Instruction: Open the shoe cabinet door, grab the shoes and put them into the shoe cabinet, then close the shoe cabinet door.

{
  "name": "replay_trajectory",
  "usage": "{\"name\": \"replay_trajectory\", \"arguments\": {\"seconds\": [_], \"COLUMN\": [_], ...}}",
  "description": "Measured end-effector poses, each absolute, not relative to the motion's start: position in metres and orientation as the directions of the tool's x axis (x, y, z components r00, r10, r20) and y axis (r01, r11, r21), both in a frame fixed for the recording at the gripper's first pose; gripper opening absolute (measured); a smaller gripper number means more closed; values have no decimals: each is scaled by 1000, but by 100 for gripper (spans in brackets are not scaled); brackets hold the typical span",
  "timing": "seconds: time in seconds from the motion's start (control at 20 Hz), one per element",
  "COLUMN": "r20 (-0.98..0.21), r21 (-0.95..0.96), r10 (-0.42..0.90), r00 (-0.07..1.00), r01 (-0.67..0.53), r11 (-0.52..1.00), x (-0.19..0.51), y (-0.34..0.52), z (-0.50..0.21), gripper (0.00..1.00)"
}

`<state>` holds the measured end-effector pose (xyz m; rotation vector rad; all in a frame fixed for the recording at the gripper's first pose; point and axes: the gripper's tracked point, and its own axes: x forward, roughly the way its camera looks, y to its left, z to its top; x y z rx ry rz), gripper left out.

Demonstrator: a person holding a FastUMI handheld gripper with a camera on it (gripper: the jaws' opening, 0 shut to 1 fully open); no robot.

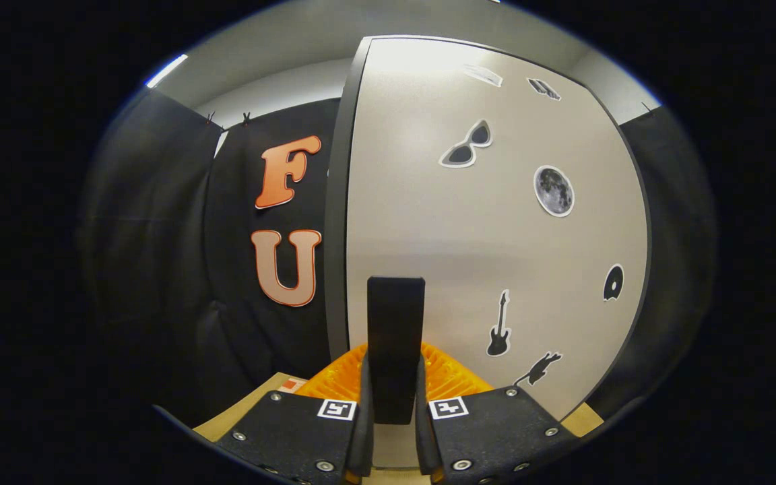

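The shoe cabinet door (496,222) is a pale panel with a dark rim, right in front of me. It carries stickers: sunglasses, a moon, a guitar and a disc. A black upright handle (395,316) stands out from the door near its left edge. My gripper (395,384) is shut on this handle, with one finger pressed against each side of its lower part. The handle's upper half rises above the fingertips. I cannot tell how far the door stands from the cabinet body.
Black cloth booth wall (179,256) hangs to the left of the door's dark edge (336,222) and also beyond its right side. A light wooden surface (240,411) shows low beside the fingers on both sides.
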<state>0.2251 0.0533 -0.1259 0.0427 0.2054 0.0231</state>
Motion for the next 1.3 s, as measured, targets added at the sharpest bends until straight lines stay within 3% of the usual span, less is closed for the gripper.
{"name": "replay_trajectory", "arguments": {"seconds": [1.3], "r20": [-215], "r21": [37], "r10": [-38], "r00": [976], "r01": [47], "r11": [998], "x": [86], "y": [-34], "z": [-105], "gripper": [20]}}
